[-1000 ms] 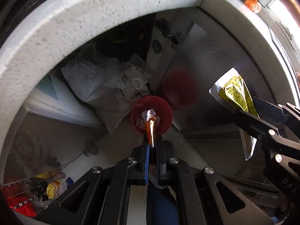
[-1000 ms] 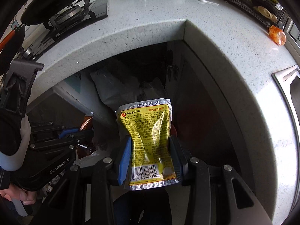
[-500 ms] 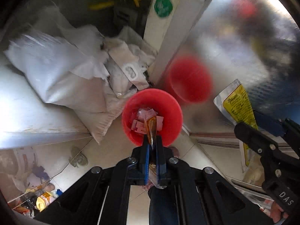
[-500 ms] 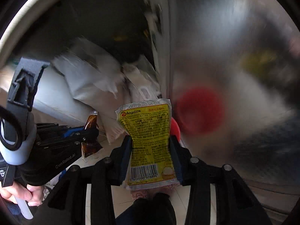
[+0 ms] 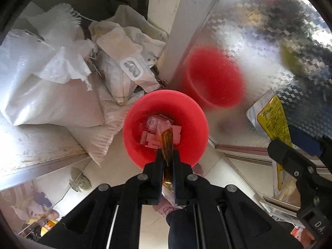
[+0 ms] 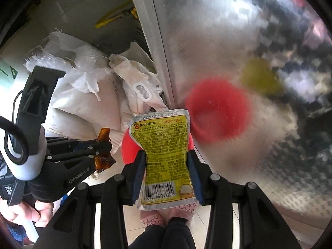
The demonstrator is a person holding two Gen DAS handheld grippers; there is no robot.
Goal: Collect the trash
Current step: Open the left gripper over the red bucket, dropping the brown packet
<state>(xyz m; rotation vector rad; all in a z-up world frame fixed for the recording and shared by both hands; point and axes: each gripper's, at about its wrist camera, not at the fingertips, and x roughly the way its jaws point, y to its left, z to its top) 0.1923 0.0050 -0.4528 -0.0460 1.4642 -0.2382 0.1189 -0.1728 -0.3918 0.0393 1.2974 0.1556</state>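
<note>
A red bin (image 5: 132,137) holding pale scraps of packaging stands on the floor directly under my left gripper (image 5: 167,155). An amber wrapper (image 5: 166,139) sits edge-on between that gripper's pads, hanging over the bin's mouth, and the jaws are opening slightly. My right gripper (image 6: 167,155) is shut on a yellow and silver yeast packet (image 6: 164,141), held upright just above the bin's rim (image 6: 128,147). In the right wrist view the left gripper (image 6: 101,145) and its wrapper (image 6: 103,134) are at the left. The packet (image 5: 271,116) also shows at the right of the left wrist view.
White woven sacks (image 5: 51,95) are piled against the bin's left side. A white cabinet post (image 5: 176,20) and a shiny patterned metal door (image 5: 269,41), which mirrors the bin, stand behind and to the right. The person's pink slippers (image 6: 151,220) are on the tiled floor below.
Both grippers have dropped from counter height down toward the red bin, which now looks much larger and closer. Each one kept its piece of trash between its pads.
</note>
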